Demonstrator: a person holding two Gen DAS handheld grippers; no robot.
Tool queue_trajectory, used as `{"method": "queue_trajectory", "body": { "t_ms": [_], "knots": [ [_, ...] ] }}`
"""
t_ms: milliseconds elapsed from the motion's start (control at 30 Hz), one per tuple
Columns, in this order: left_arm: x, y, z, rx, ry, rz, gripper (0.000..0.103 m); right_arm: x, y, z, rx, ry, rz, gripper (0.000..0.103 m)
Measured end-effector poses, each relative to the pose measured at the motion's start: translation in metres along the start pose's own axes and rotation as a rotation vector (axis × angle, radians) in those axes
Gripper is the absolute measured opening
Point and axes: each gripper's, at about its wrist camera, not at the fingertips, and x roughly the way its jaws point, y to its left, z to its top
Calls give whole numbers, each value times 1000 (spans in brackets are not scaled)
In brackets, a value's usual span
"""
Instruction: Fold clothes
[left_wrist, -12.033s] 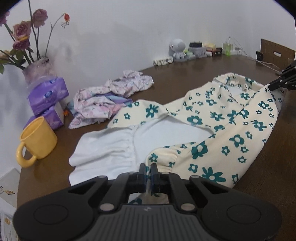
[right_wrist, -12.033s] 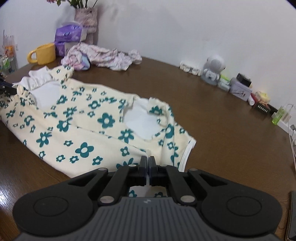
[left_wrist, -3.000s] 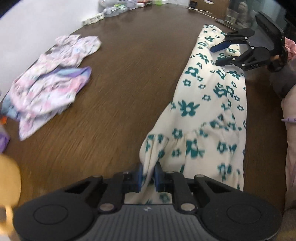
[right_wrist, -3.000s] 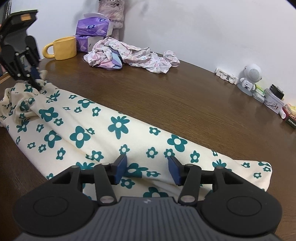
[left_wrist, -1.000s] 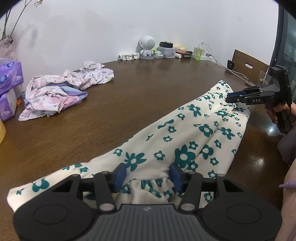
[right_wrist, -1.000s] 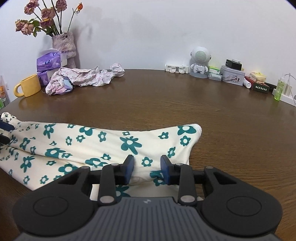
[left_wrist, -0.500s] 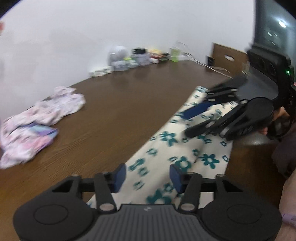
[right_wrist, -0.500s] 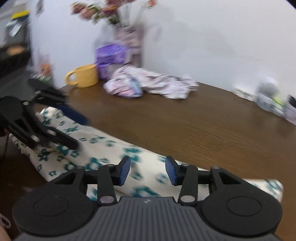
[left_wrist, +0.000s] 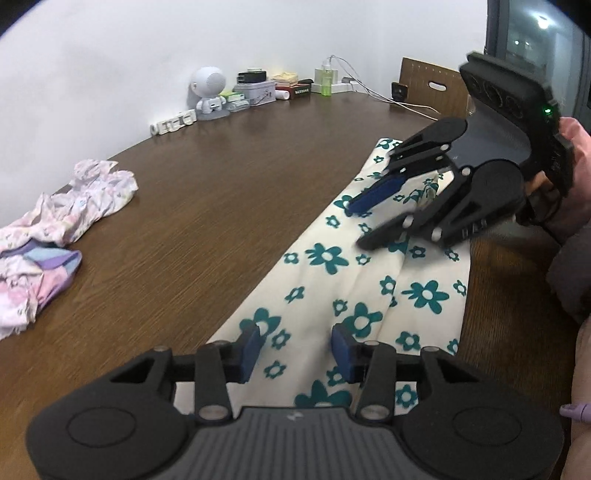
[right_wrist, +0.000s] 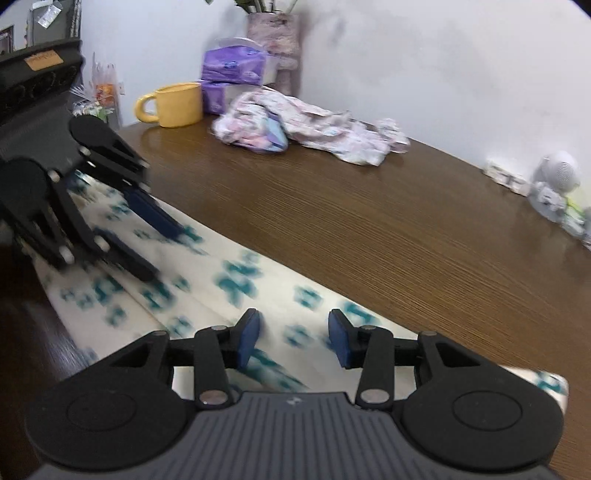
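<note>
Let go of the long cream cloth with green flowers (left_wrist: 328, 280) lower middle, both claws (left_wrist: 295, 347) (right_wrist: 293, 338) now released, ready for another fold

Both tools spread wide, gripping nothing.
The left tool (left_wrist: 295, 347) and right tool (right_wrist: 293, 338) face each other, angled downward; a hand (left_wrist: 576, 173) grips the right tool's handle.

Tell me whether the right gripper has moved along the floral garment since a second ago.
Yes. The right gripper was out at the far end of the floral garment; it now hovers open, nearer the left gripper, toward the garment's middle.
</note>
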Motion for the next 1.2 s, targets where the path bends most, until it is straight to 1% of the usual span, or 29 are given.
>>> {"method": "queue_trajectory", "body": {
  "t_ms": [67,167,200,433,500,533,633,700,733,800,833,900,967,1067,1100,1133,1200],
  "knots": [
    [-5,5,-5,-20,0,8,43,-8,-16,-9,30,6,-26,42],
    [-12,13,-13,-51,1,20,51,-21,-37,-23,52,17,-90,42],
    [-15,16,-15,-61,1,24,52,-26,-42,-28,55,17,-107,41],
    [-37,30,-33,-131,-9,43,55,-49,-73,-50,90,27,-162,41],
    [-36,32,-37,-159,-25,41,56,-48,-74,-55,111,8,-165,41],
    [-36,30,-38,-157,-31,48,57,-48,-74,-57,118,-1,-169,41],
    [-36,26,-36,-151,-43,67,57,-49,-71,-57,126,-16,-189,41],
    [-40,20,-31,-129,-59,74,55,-52,-66,-52,137,-21,-200,42],
    [-41,17,-29,-117,-68,77,55,-55,-62,-48,138,-36,-195,42],
    [-45,8,-23,-77,-104,59,54,-63,-46,-37,126,-92,-161,42],
    [-41,4,-18,-53,-104,52,53,-62,-37,-32,117,-101,-144,41],
    [-35,-5,-9,-5,-105,37,47,-52,-23,-24,103,-85,-114,40],
    [-26,-13,-1,34,-95,19,46,-42,-9,-17,90,-69,-84,37],
    [-7,-21,3,78,-49,16,45,-27,13,-5,69,-46,-39,37],
    [-2,-23,2,91,-35,17,45,-22,18,-5,68,-32,-33,37],
    [-2,-23,3,93,-41,14,45,-18,19,-8,80,-21,-35,37],
    [-3,-22,3,95,-53,8,46,-17,18,-15,114,-26,-38,37]
  ]
}}
